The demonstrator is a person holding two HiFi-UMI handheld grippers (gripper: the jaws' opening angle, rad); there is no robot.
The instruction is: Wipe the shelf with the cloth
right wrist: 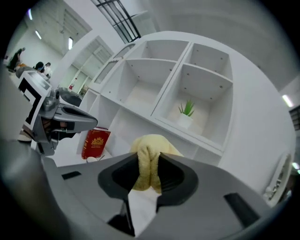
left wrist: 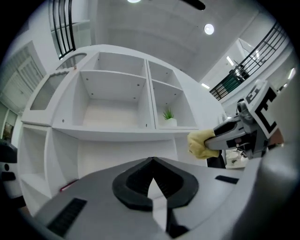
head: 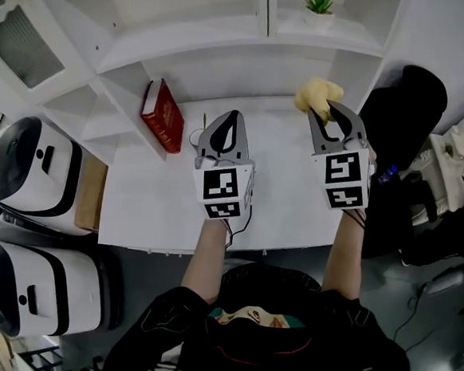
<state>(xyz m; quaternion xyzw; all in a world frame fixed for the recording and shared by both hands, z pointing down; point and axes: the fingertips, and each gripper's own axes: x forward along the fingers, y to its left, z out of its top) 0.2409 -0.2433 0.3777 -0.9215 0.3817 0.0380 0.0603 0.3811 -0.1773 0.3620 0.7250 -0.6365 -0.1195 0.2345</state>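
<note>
A bunched yellow cloth (head: 317,95) is pinched in my right gripper (head: 327,116), held above the back right of the white desk surface (head: 277,216), below the lowest shelf board (head: 227,48). In the right gripper view the cloth (right wrist: 149,159) fills the gap between the jaws. My left gripper (head: 228,128) hovers over the desk's middle, shut with nothing in it; its jaws meet in the left gripper view (left wrist: 152,166). That view also catches the cloth (left wrist: 200,143) and the right gripper (left wrist: 220,138) at the right.
A red book (head: 164,115) leans against the shelf's left divider, and a small round object (head: 196,138) lies beside it. A potted plant (head: 318,5) stands in the upper right cubby. White appliances (head: 37,173) stand on the left, a black chair (head: 406,106) at the right.
</note>
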